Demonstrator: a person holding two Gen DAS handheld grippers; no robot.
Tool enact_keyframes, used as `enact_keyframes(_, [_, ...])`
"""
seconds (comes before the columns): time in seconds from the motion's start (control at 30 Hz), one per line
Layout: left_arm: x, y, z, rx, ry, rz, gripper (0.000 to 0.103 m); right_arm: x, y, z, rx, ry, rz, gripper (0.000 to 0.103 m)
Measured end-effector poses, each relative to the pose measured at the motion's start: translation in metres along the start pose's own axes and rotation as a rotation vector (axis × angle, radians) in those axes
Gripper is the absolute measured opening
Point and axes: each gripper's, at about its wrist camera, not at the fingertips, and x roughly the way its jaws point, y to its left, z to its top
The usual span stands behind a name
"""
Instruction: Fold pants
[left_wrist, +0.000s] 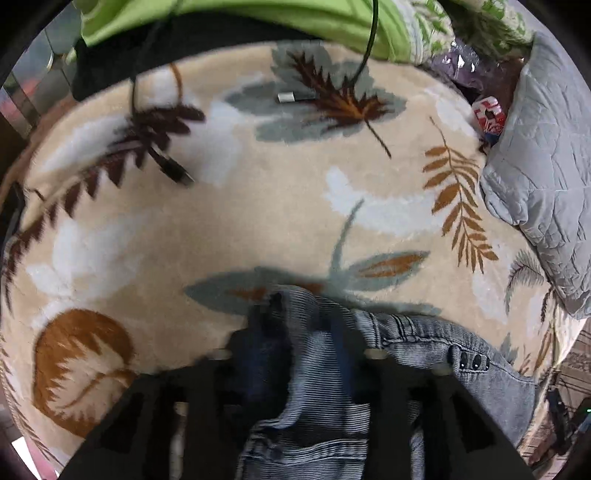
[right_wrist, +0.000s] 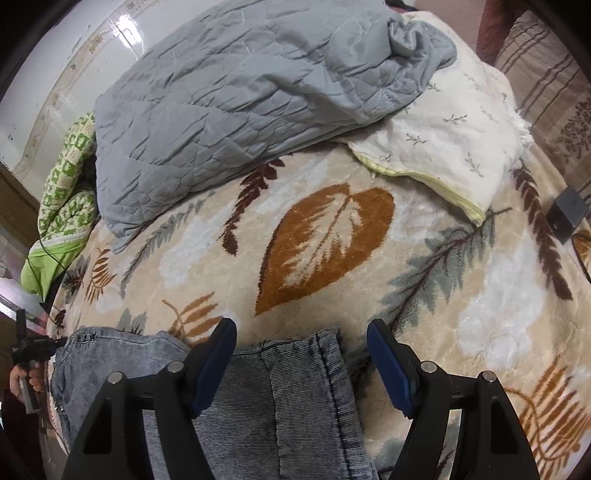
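Denim pants (right_wrist: 258, 398) bunched in left tongs (left_wrist: 299, 354); right tongs (right_wrist: 301, 347) spread wide over hem.

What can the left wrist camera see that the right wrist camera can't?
Only the left wrist view shows the black cable lying on the blanket, and the left gripper, jaws shut on bunched jeans. Only the right wrist view shows the white pillow, and the right gripper, jaws open over the jeans. Both show the leaf-patterned blanket and the grey quilt.
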Motion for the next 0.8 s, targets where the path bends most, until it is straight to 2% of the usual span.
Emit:
enact_keyframes(0.13, [0.004,-0.009,-0.003,0.034,-0.042,0.035,0.039,0.011,-0.004,0.003,-0.002,0.036,-0.024,0.076])
enact_keyframes(0.17, [0.003,-0.01,-0.003,0.037,-0.05,0.036,0.024,0.015,-0.006,0.003,-0.003,0.046,-0.034,0.076])
enact_keyframes(0.2, [0.003,-0.011,-0.004,0.038,-0.057,0.022,0.014,0.019,-0.007,0.003,-0.001,0.055,-0.033,0.076])
enact_keyframes(0.23, [0.001,-0.013,-0.006,0.035,-0.058,0.002,0.013,0.023,-0.008,0.002,0.004,0.064,-0.02,0.076])
enact_keyframes(0.37, [-0.011,-0.019,-0.01,0.072,-0.122,0.013,0.01,0.044,-0.003,-0.004,0.007,0.129,0.031,0.076])
enact_keyframes(0.4, [-0.015,-0.022,-0.011,0.08,-0.138,0.015,0.01,0.051,0.0,-0.008,0.004,0.145,0.03,0.073])
enact_keyframes(0.43, [-0.019,-0.024,-0.013,0.085,-0.149,0.01,0.01,0.055,0.003,-0.011,-0.007,0.157,0.006,0.06])
enact_keyframes(0.5, [-0.031,-0.024,-0.013,0.089,-0.18,-0.006,0.01,0.057,0.012,-0.015,-0.061,0.157,-0.045,0.047])
enact_keyframes(0.53, [-0.037,-0.019,-0.013,0.088,-0.192,-0.016,0.009,0.053,0.015,-0.016,-0.075,0.155,-0.035,0.022])
enact_keyframes(0.57, [-0.046,-0.019,-0.014,0.085,-0.213,-0.037,0.009,0.048,0.018,-0.016,-0.083,0.145,-0.028,0.017])
enact_keyframes(0.63, [-0.065,-0.012,-0.019,0.082,-0.242,-0.075,0.009,0.026,0.026,-0.015,-0.124,0.062,-0.076,0.015])
enact_keyframes(0.8, [-0.117,-0.006,-0.036,0.098,-0.32,-0.167,0.009,-0.04,0.023,-0.006,-0.079,-0.132,-0.035,0.014])
